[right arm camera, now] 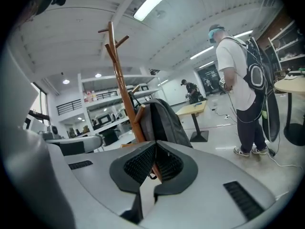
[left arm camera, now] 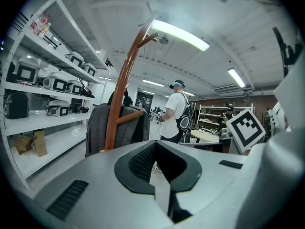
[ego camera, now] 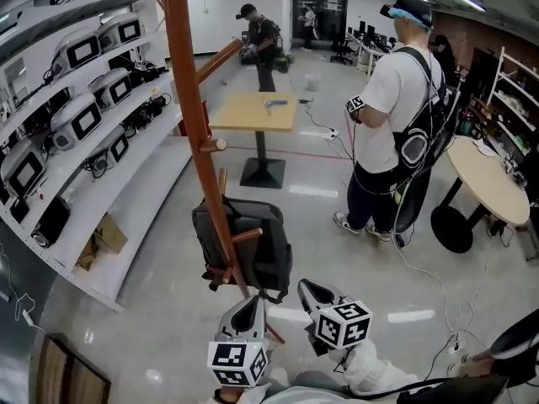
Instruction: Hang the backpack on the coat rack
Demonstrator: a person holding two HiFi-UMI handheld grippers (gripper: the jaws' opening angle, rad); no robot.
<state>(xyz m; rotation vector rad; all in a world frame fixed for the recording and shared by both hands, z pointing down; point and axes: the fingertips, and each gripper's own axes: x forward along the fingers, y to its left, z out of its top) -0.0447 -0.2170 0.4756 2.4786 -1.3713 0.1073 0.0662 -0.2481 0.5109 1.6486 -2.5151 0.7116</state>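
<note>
Though close, touching nothing. Straight ahead of both tongs: coat rack, upright. Just beyond the jaw tips, hung on its lower pegs: backpack. Left tongs and right tongs side by side, both pinched closed, empty.

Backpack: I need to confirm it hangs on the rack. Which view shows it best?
Head view: the whole backpack shows, hung low on the rack, which crosses it. Both gripper views show only its upper part, beside the rack; its lower part is out of sight there.
</note>
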